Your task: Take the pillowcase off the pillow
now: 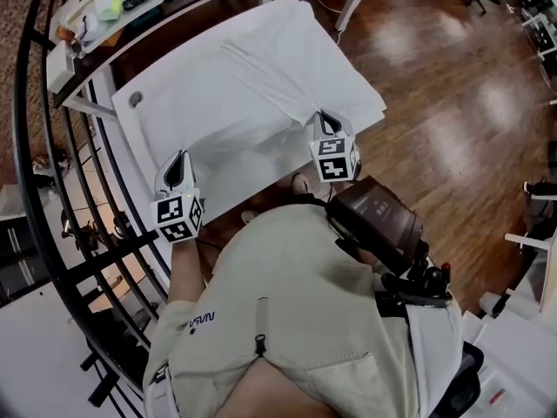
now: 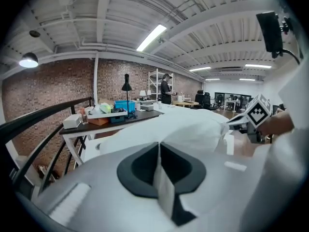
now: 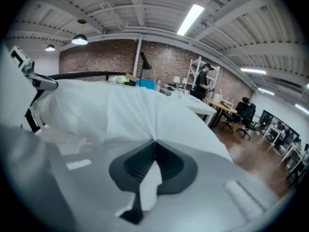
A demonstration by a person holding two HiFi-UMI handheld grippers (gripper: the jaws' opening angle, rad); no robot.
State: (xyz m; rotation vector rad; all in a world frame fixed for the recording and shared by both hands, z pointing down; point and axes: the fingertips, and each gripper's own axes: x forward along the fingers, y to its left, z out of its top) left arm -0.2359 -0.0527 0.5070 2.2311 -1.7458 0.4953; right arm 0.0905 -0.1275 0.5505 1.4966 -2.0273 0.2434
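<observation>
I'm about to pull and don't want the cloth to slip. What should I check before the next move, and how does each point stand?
1. Left gripper shut on the white fabric pillowcase: ok.
2. Right gripper shut on the pillowcase: ok.
3. Both grips on its near edge: ok.
4. Jaws pinch only the case, not the pillow too: cannot tell.
5. Rest of the pillowcase lies on the white table: ok.
</observation>
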